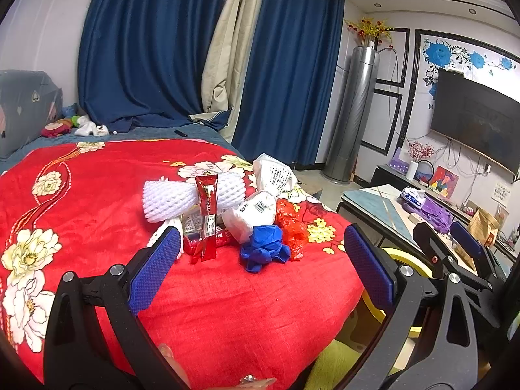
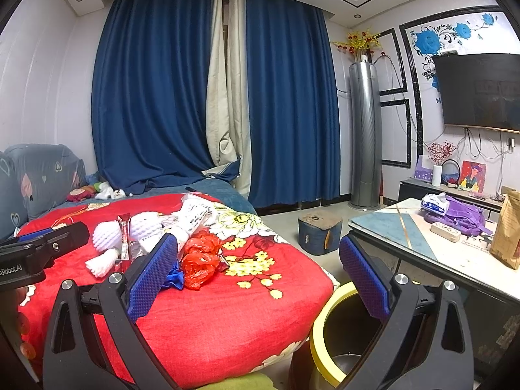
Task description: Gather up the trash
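Note:
A trash pile lies on the red floral blanket (image 1: pixel 97 201): white foam netting (image 1: pixel 169 195), a red snack wrapper (image 1: pixel 206 214), crumpled white bags (image 1: pixel 256 211), a blue glove (image 1: pixel 263 252) and an orange-red plastic bag (image 1: pixel 292 224). My left gripper (image 1: pixel 260 266) is open and empty, just short of the pile. My right gripper (image 2: pixel 256 276) is open and empty, over the bed's right edge, near the orange-red bag (image 2: pixel 200 261) and foam netting (image 2: pixel 107 230). A yellow-rimmed bin (image 2: pixel 328 334) stands beside the bed, below the right gripper; it also shows in the left wrist view (image 1: pixel 406 266).
A low table (image 2: pixel 390 227) at right holds a purple bag (image 2: pixel 461 217), tissue pack (image 2: pixel 434 203) and brown paper bag (image 2: pixel 507 230). A blue stool (image 2: pixel 320 232) stands on the floor. Blue curtains (image 2: pixel 162 97), a tower air conditioner (image 2: pixel 365 130) and a wall TV (image 2: pixel 481 91) lie behind.

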